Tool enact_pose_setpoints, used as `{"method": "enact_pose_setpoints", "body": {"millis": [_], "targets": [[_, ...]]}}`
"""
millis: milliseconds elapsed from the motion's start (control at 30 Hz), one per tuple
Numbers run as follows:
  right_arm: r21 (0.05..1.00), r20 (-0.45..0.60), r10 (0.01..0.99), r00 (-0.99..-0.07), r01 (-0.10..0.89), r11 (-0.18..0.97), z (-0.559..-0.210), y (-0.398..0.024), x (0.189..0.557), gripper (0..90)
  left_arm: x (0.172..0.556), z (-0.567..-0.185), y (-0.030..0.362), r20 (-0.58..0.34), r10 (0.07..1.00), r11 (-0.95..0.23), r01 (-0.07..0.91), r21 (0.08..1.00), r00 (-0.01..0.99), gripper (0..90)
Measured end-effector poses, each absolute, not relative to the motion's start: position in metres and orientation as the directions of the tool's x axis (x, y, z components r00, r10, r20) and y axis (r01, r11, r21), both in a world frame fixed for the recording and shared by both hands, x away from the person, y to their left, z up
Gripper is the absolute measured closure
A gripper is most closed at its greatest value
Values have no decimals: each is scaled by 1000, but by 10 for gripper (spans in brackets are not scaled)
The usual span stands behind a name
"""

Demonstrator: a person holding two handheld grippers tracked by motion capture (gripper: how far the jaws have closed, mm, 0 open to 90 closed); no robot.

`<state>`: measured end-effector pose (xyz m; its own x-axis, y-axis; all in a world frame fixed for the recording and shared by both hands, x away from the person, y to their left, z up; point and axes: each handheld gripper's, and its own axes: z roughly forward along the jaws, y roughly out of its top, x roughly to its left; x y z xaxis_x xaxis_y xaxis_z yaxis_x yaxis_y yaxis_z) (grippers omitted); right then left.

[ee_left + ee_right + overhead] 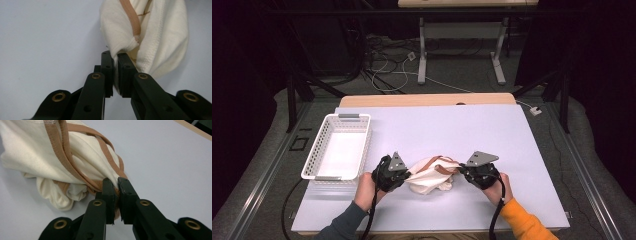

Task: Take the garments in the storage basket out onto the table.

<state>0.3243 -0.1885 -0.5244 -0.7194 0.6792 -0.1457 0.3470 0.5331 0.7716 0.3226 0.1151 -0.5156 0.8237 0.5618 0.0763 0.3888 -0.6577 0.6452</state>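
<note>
Cream cloth bag [430, 175] with tan straps [443, 169] is stretched left to right near the table's [492, 135] near edge, pinched by the left gripper [406, 174] and right gripper [461, 171].

We hold our left tool [404, 173] and right tool [463, 171] low, facing inward, both jaws clamped tight.

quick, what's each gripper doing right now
Left gripper: closed, pinching an edge of the cream garment.
Right gripper: closed, pinching the garment at its tan straps.
</note>
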Motion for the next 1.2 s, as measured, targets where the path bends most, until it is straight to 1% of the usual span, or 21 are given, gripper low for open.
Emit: {"method": "enact_pose_setpoints", "body": {"millis": [167,233,267,300,333,400,500,600,800,900,967,1200], "targets": [[770,-141,678,-721,350,533,-525,-189,325,844,318,-520,109,77,499,-729,369,577,863,850],[767,-144,672,-727,347,540,-526,-188,324,843,319,-522,107,70,499,-730,375,571,864,836],[766,-145,670,-728,345,541,-527,-187,324,843,319,-522,107,89,505,-730,371,574,858,815],[766,-145,665,-732,343,544,-527,-186,324,844,319,-520,107,109,512,-728,363,581,852,787],[768,-149,661,-736,336,546,-527,-186,323,843,319,-518,107,119,519,-720,358,594,846,735],[766,-147,660,-736,337,547,-527,-185,323,843,320,-513,107,126,541,-703,364,611,832,591],[766,-147,656,-740,334,549,-527,-185,323,842,322,-509,107,115,561,-680,376,630,820,446],[769,-145,656,-741,333,546,-527,-183,322,842,324,-506,104,91,556,-660,372,652,827,373],[769,-154,638,-754,314,557,-528,-181,321,841,327,-502,97,80,558,-643,369,672,826,319],[766,-153,635,-757,315,560,-529,-180,321,841,335,-497,96,99,578,-636,372,676,810,309],[768,-153,632,-760,311,560,-530,-178,321,841,342,-494,94,128,601,-634,374,677,789,294],[760,-153,626,-765,313,569,-531,-176,321,841,360,-498,84,117,621,-631,406,661,775,301]]}}
